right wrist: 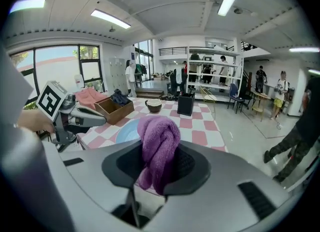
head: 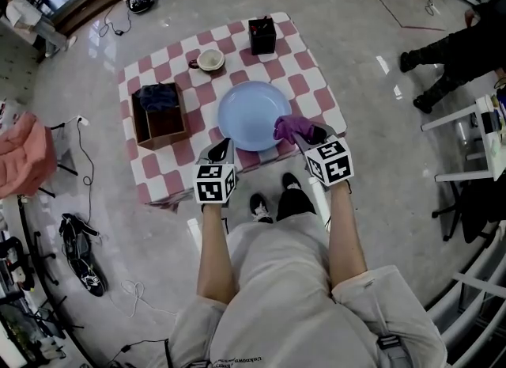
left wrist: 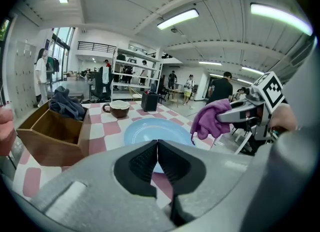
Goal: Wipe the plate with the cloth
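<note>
Left gripper [head: 220,150] hangs at the tabletop's [head: 310,81] near edge, jaws pressed together with nothing in them. Just right of it is the plate [head: 254,115], round, pale blue and bare, sitting mid-tabletop. Over its right rim is the cloth [head: 289,128], a bunched purple knit wad that the right gripper [head: 313,132] has clamped tight. Can't tell if it touches the plate. Tabletop's red-and-white check, with a wooden box [head: 160,117] on the left, then a cup [head: 210,60] and a black holder [head: 262,36] at the back. Shiny grey floor [head: 379,200], big open room with shelving [right wrist: 210,71].
</note>
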The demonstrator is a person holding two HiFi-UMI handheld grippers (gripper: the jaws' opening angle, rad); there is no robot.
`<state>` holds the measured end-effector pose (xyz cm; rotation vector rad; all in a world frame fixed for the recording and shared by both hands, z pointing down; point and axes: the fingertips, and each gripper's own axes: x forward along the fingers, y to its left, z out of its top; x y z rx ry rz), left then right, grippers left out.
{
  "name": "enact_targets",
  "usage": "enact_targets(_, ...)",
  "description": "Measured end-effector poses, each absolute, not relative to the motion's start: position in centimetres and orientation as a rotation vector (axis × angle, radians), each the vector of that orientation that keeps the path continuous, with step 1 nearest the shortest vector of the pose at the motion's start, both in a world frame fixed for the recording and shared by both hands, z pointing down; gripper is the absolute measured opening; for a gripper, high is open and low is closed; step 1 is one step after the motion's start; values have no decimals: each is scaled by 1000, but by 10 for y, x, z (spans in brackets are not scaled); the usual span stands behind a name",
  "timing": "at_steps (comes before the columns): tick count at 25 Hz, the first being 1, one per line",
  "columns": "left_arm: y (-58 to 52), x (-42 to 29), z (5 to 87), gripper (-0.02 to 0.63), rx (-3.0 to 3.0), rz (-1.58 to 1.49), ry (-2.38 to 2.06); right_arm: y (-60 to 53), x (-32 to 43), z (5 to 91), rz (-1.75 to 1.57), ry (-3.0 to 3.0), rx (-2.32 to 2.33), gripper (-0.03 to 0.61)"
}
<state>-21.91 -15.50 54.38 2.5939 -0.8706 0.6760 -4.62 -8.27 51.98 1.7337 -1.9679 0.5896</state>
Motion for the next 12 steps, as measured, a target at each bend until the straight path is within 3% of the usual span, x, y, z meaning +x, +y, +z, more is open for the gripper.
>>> enact_targets(12,-165,-218,545,11,2584,709,-849,-94,-45,517,480,-1880,1640,123)
